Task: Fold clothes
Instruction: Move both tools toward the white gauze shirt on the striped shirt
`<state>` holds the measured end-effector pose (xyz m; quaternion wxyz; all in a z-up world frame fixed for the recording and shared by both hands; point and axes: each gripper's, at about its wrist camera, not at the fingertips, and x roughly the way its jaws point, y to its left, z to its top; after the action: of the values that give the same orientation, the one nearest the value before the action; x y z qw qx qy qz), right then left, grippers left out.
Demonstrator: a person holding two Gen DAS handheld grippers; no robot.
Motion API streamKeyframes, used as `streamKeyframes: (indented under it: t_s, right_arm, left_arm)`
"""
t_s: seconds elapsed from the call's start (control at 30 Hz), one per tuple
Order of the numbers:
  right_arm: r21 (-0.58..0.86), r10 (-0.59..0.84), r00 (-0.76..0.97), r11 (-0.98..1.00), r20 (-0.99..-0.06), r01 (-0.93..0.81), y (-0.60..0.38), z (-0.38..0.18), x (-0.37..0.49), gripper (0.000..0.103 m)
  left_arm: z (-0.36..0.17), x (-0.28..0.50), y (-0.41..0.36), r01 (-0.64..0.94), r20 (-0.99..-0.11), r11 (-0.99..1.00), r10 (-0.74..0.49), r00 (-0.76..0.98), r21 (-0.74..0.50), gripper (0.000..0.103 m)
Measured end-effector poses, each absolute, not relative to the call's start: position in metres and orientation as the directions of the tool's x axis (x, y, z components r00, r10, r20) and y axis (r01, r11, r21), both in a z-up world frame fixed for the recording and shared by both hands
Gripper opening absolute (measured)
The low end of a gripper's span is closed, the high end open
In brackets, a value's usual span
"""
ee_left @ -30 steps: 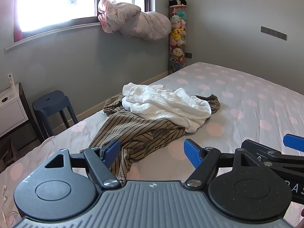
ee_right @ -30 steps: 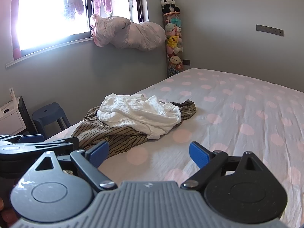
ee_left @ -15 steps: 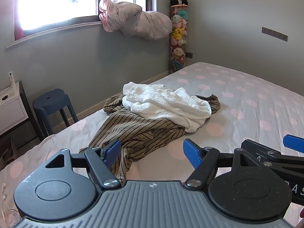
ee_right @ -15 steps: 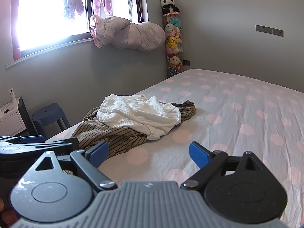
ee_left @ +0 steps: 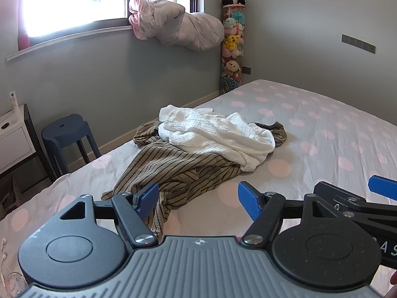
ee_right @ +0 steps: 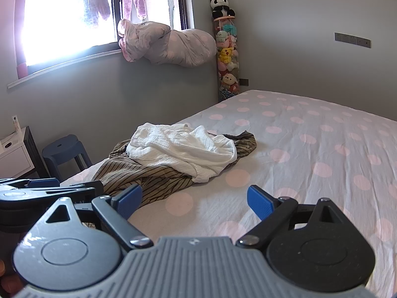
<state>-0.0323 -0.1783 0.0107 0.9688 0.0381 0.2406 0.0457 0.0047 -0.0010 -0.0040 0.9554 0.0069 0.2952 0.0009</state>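
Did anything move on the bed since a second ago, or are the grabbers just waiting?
Almost nothing changed. The left gripper and right gripper hang open and empty above the dotted bedsheet, barely drifting. The crumpled white garment lies as before on the brown striped garment.

a crumpled white garment (ee_left: pixel 213 136) of crinkled, gauzy cloth lay bunched on top of a tan garment with dark pinstripes (ee_left: pixel 173 168), the two making one loose, unfolded heap near the left edge of the bed. the striped garment was spread wider, one rumpled end reaching toward the near edge of the mattress and another end showing from under the white one on the far right. from the right wrist view the white garment (ee_right: pixel 183 149) covered the far half of the striped one (ee_right: pixel 146 176).
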Motion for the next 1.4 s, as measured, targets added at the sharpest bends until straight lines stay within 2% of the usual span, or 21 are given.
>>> streamKeyframes:
  t_s: [0.27, 0.5, 0.63, 0.77, 0.93, 1.4]
  right_arm:
    - [0.07, 0.154, 0.877, 0.988, -0.455, -0.137, -0.183, 0.009, -0.013, 0.093]
    - [0.034, 0.208, 0.858, 0.975, -0.47, -0.218, -0.179, 0.0, 0.026, 0.091]
    - [0.019, 0.226, 0.837, 0.968, -0.498, -0.25, -0.175, -0.01, 0.054, 0.089]
    - [0.006, 0.235, 0.813, 0.962, -0.533, -0.274, -0.173, -0.021, 0.085, 0.088]
    - [-0.034, 0.226, 0.787, 0.954, -0.575, -0.299, -0.171, -0.036, 0.122, 0.088]
    - [-0.124, 0.212, 0.738, 0.92, -0.64, -0.372, -0.159, -0.078, 0.231, 0.087]
  left_arm:
    - [-0.007, 0.022, -0.003, 0.026, -0.584, 1.0, -0.018, 0.811, 0.005, 0.068]
    - [-0.019, 0.058, 0.002, 0.045, -0.643, 0.999, -0.052, 0.764, -0.027, 0.068]
    - [-0.032, 0.083, 0.005, 0.036, -0.698, 0.999, -0.054, 0.714, -0.041, 0.065]
    - [-0.045, 0.105, 0.002, 0.005, -0.716, 1.0, -0.016, 0.698, -0.018, 0.064]
    - [-0.06, 0.139, 0.006, -0.015, -0.762, 0.998, -0.041, 0.646, -0.067, 0.064]
    - [-0.096, 0.238, 0.002, -0.097, -0.796, 0.995, 0.032, 0.605, -0.034, 0.066]
